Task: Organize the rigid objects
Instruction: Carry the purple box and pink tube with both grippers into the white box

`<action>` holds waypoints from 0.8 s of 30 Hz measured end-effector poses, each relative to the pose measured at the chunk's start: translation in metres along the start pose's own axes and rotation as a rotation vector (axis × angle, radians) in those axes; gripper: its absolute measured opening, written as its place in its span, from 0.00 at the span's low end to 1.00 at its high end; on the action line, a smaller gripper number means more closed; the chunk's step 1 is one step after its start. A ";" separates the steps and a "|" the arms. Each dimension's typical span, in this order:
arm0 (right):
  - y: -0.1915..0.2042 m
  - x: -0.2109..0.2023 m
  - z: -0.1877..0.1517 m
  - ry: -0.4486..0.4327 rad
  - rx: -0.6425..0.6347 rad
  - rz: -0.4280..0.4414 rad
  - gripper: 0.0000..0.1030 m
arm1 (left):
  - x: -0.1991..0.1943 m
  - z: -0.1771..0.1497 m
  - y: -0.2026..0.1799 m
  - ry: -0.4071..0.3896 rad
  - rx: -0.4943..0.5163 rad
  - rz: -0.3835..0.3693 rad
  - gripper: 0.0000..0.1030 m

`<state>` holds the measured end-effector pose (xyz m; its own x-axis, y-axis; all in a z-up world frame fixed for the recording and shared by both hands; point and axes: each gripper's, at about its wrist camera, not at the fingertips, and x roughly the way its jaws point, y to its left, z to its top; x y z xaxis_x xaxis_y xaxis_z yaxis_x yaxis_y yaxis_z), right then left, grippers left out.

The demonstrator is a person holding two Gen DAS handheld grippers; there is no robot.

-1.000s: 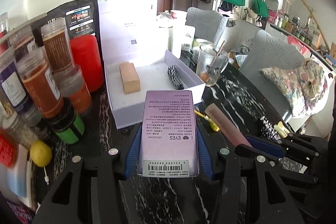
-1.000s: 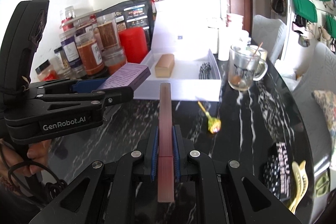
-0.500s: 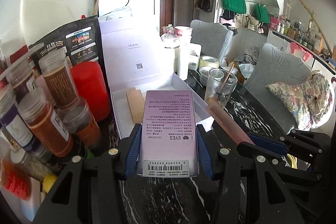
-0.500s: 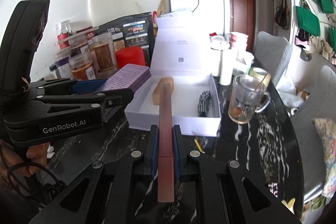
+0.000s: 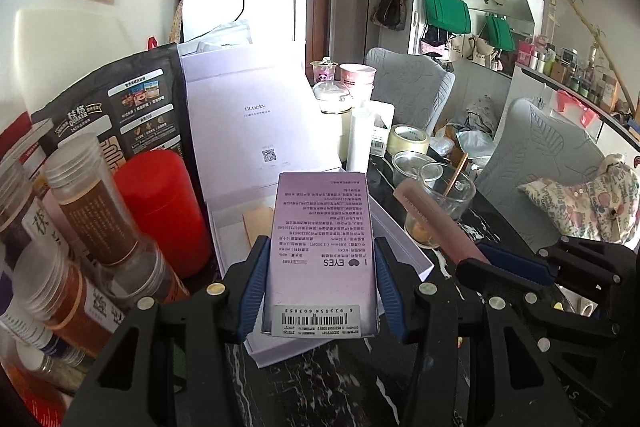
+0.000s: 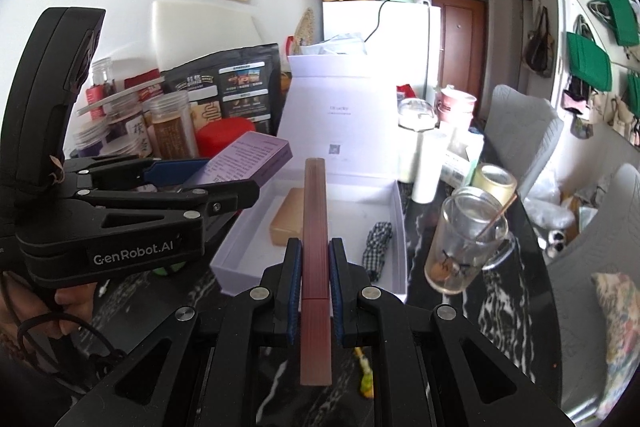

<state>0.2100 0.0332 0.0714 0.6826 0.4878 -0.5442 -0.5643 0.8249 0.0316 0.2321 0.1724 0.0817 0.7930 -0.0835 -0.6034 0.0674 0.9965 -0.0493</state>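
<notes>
My left gripper (image 5: 318, 263) is shut on a flat lilac carton (image 5: 322, 247) printed with text and a barcode, held above the near left corner of an open white box (image 5: 404, 239). In the right wrist view the same carton (image 6: 248, 159) and left gripper (image 6: 224, 183) hang left of the white box (image 6: 394, 203). My right gripper (image 6: 315, 259) is shut on a long, thin reddish-brown bar (image 6: 316, 247) that points over the box; the bar (image 5: 432, 223) also shows in the left view. Inside the box lie a tan block (image 6: 286, 223) and a black-and-white checked item (image 6: 376, 241).
Spice jars (image 5: 92, 211), a red canister (image 5: 164, 207) and a black pouch (image 5: 116, 111) crowd the table's left side. A glass mug with a stick (image 6: 464, 247), a tape roll (image 6: 494, 181) and cups (image 6: 456, 107) stand right of the box. Grey chairs (image 5: 540, 167) lie beyond the dark marble table (image 6: 500, 315).
Both grippers have risen and moved forward toward the white box, carrying the carton and the bar. The box now sits closer and lower in both views.
</notes>
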 end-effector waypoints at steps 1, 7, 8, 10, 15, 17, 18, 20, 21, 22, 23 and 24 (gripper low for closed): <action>-0.002 0.004 0.003 -0.001 -0.001 -0.004 0.13 | 0.004 0.002 0.002 0.005 -0.003 -0.006 0.49; -0.012 0.028 0.019 -0.001 -0.012 -0.033 0.13 | 0.026 0.015 0.010 0.016 -0.014 0.001 0.49; -0.014 0.032 0.022 -0.002 -0.012 -0.036 0.13 | 0.028 0.017 0.012 0.013 -0.018 0.002 0.49; -0.017 0.037 0.027 -0.005 -0.015 -0.046 0.13 | 0.033 0.023 0.013 0.005 -0.018 0.010 0.49; -0.025 0.049 0.037 -0.016 -0.015 -0.067 0.13 | 0.044 0.039 0.016 -0.015 -0.006 0.042 0.49; -0.028 0.053 0.041 -0.019 -0.016 -0.071 0.13 | 0.046 0.043 0.016 -0.024 0.000 0.059 0.49; -0.029 0.056 0.043 -0.019 -0.016 -0.073 0.13 | 0.050 0.045 0.017 -0.023 -0.004 0.061 0.49; -0.032 0.060 0.046 -0.022 -0.013 -0.075 0.13 | 0.053 0.046 0.020 -0.016 -0.016 0.067 0.49; -0.033 0.062 0.047 -0.022 -0.012 -0.075 0.13 | 0.056 0.047 0.021 -0.015 -0.022 0.075 0.49; -0.034 0.064 0.048 -0.020 -0.011 -0.078 0.13 | 0.059 0.046 0.023 -0.011 -0.027 0.085 0.49; -0.036 0.067 0.049 -0.017 -0.009 -0.084 0.13 | 0.062 0.046 0.025 -0.007 -0.028 0.091 0.49; -0.037 0.069 0.049 -0.015 -0.007 -0.088 0.13 | 0.065 0.045 0.027 -0.001 -0.031 0.096 0.49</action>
<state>0.3013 0.0504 0.0739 0.7366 0.4174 -0.5322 -0.5047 0.8630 -0.0218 0.3128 0.1936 0.0765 0.7952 0.0122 -0.6062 -0.0279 0.9995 -0.0164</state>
